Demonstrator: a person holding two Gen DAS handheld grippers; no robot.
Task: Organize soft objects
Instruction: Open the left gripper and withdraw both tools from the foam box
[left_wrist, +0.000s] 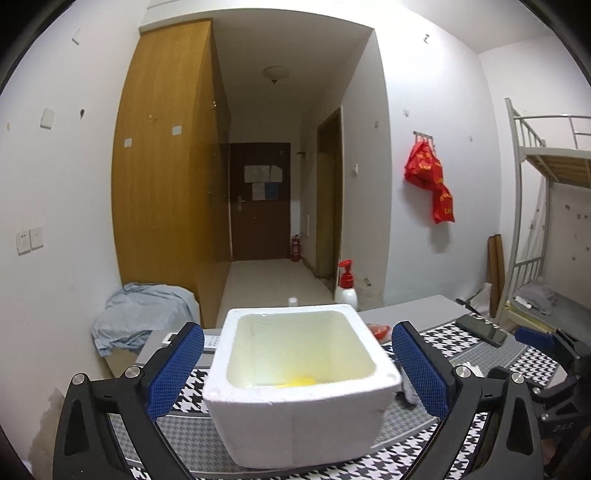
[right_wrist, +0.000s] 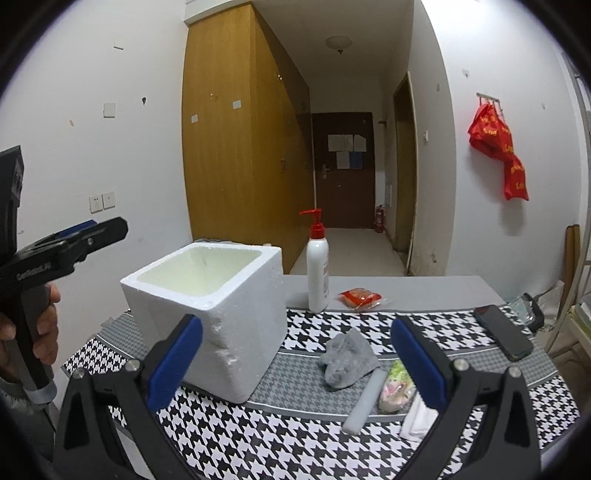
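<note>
A white foam box (left_wrist: 303, 406) stands on the houndstooth mat, with something yellow (left_wrist: 299, 381) at its bottom. My left gripper (left_wrist: 295, 373) is open and empty, its blue pads either side of the box. The box also shows in the right wrist view (right_wrist: 218, 317). To its right lie a grey cloth (right_wrist: 349, 358), a white foam stick (right_wrist: 364, 400), a pastel soft item (right_wrist: 395, 387) and a white piece (right_wrist: 417, 417). My right gripper (right_wrist: 295, 369) is open and empty, above the mat near these items.
A white pump bottle with red top (right_wrist: 318, 269), a red packet (right_wrist: 360, 297) and a black phone (right_wrist: 504, 334) lie on the grey table (right_wrist: 424, 291). The left hand-held gripper shows at the left edge of the right wrist view (right_wrist: 62, 247). A bunk bed (left_wrist: 546, 155) stands at right.
</note>
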